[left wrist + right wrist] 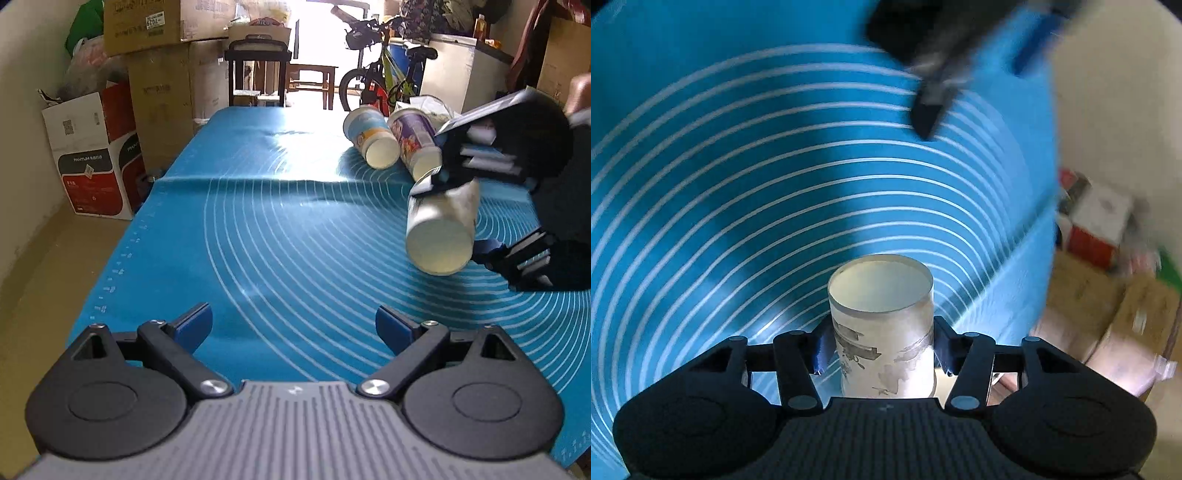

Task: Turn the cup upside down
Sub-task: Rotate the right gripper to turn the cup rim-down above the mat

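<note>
On the left of the left wrist view, boxes (98, 155) stand on the floor beside the bench (258, 229), which has a blue mat with white rings on it. The left gripper (293, 326) hangs low over the mat with its fingers (195, 325) spread wide and nothing between them. Further right, two cups (397, 138) lie on their sides at the far end of the mat. To the right of them, the right gripper (454, 216) holds the white cup (441, 229) up off the mat, and the cup is tipped so one round end faces this camera. The right hand is much nearer to the cup than the left. In the right wrist view, the fingers (822, 349) squeeze the cup (881, 314) from both sides, and the cup points straight out away from the gripper (881, 349), with its round end toward the mat. I think the cup is part way through its turn and must tip more before it goes down. Only the left view shows the other cups. Only the right view shows both fingers pressing the cup, though it is blurry.
</note>
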Available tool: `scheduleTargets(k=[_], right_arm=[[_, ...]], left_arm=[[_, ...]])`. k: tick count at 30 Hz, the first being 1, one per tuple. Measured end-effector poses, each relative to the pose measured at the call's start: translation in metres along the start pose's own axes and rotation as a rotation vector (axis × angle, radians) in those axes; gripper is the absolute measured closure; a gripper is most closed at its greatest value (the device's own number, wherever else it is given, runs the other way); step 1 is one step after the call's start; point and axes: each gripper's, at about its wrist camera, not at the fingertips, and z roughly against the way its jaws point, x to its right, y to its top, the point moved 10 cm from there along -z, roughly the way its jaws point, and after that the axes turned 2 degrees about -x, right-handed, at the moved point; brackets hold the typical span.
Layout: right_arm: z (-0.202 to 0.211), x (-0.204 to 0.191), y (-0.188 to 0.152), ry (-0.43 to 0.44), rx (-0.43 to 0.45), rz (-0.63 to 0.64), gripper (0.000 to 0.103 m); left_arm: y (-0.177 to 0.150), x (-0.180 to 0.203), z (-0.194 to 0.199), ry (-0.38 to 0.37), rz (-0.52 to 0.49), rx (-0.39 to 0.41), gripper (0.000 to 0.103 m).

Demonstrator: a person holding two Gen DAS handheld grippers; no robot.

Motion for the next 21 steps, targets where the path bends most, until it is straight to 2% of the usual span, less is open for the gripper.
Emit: scheduleTargets(k=[5,7,10,12,15,21], right_arm=[[0.023,0.042,-0.025,-0.036,0.083,-0.473,0.053],[0.028,0.055,-0.054,-0.066,0.099,-0.655,0.053],[0.033,0.068,-0.086,-0.086,0.159,-0.996,0.054],[0.032,0.064,-0.109,-0.09,0.202,-1.243,0.054],[0.038,0.053,-0.14,-0.093,0.251,-1.548,0.054],[0.036,-0.003,-0.186,-0.09,0.267,-2.011,0.054]], left_arm=[[0.014,0.006,0.0,0.002,0.011,0.023,0.009],[0.02,0.01,0.001,0.003,0.011,0.036,0.009],[0.026,0.017,0.002,0.003,0.015,0.049,0.009],[0.028,0.021,0.002,0.0,0.02,0.052,0.009],[0.03,0.025,0.002,0.002,0.025,0.059,0.009],[0.031,0.036,0.001,0.024,0.013,0.066,0.009]])
